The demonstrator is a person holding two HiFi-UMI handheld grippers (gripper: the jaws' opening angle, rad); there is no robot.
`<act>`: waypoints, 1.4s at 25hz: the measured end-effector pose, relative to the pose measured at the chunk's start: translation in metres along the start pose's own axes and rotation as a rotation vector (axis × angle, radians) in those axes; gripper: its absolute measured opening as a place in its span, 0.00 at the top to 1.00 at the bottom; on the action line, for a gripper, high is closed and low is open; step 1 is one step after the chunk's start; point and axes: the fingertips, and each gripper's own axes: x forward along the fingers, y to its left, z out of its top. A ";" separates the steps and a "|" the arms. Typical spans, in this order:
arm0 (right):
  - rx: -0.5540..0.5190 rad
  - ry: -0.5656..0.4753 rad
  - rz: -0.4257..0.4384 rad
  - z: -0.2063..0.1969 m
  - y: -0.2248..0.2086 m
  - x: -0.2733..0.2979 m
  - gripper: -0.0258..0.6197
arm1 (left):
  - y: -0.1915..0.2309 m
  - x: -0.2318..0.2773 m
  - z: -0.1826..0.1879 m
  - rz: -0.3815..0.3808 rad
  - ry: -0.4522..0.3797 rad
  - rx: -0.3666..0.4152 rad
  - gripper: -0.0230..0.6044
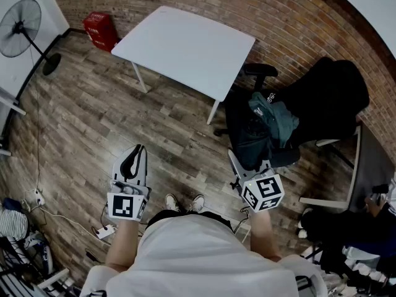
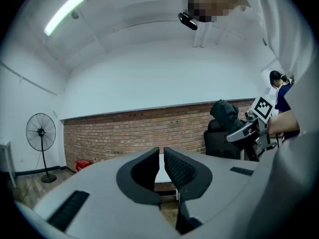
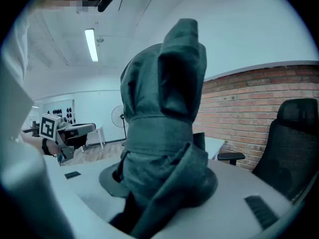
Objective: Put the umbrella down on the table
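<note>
Right gripper first: its jaws are clamped on the folded umbrella, a dark teal bundle of cloth standing up between the pads and filling most of the right gripper view. So the umbrella is in the air, short of the table and off to its right side, over by the black chair. Left gripper: jaws drawn almost together, only a slit between them, nothing in there, pointing level toward the table.

Now the umbrella itself. It looks light, I'd say, a small folding one, but the outside is loose, soft cloth that bunches and slides under the pads. The firm part should be the shaft inside, so a hold low on the wrapped middle seems the safest; pinch only a fold of cloth and it could sag or slip. It doesn't look fragile, so a gentle lay-down flat on its side should do.

The table is white, smooth and flat on thin legs. Under it lies a wood plank floor, behind it a brick wall, left of it a red box, and further left a standing fan
</note>
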 end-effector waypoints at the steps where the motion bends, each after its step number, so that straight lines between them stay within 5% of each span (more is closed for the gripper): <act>1: 0.003 -0.001 0.002 0.000 0.001 -0.003 0.65 | -0.003 -0.002 0.002 -0.001 -0.002 -0.004 0.89; 21: 0.051 -0.002 0.123 -0.012 0.012 -0.010 0.65 | -0.016 -0.028 -0.015 0.073 0.040 -0.037 0.89; 30: 0.035 0.041 0.087 -0.008 -0.017 0.045 0.64 | 0.012 0.053 -0.029 0.019 0.010 -0.066 0.89; 35: 0.004 0.030 0.054 0.032 -0.037 0.103 0.64 | 0.061 0.112 -0.021 -0.002 -0.021 -0.078 0.89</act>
